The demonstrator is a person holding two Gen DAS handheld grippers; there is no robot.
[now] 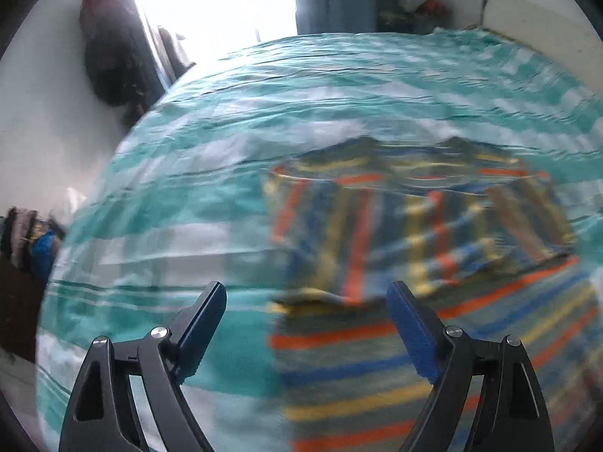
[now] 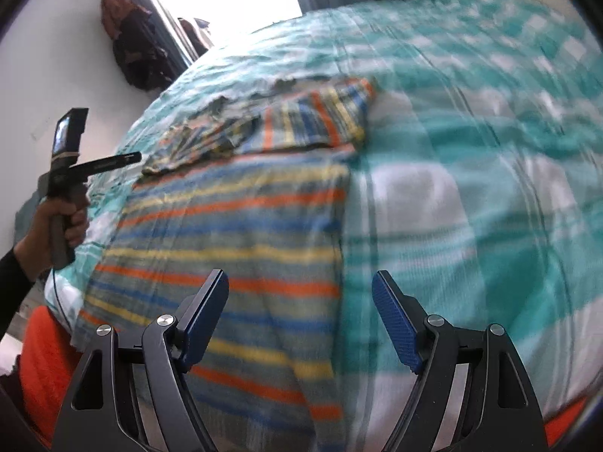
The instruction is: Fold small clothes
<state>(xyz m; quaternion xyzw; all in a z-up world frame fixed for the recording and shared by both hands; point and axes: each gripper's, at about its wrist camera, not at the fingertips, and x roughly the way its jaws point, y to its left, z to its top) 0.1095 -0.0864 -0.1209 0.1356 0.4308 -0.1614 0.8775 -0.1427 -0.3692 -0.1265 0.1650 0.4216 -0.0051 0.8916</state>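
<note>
A small striped shirt [image 1: 395, 271] in grey, orange, blue and yellow lies flat on the bed, its upper part and sleeves folded over the body. In the right wrist view the shirt [image 2: 226, 233] fills the left half. My left gripper [image 1: 307, 297] is open and empty, above the shirt's left edge. My right gripper [image 2: 299, 286] is open and empty, above the shirt's lower right part. The left gripper also shows in the right wrist view [image 2: 124, 160], held in a hand at the shirt's left side. Both views are blurred.
The bed's teal and white checked cover [image 1: 188, 196] spreads around the shirt [image 2: 471, 150]. White walls and a dark hanging bag [image 1: 109, 52] stand to the left, a bright window behind. An orange garment [image 2: 45, 358] shows at the near left edge.
</note>
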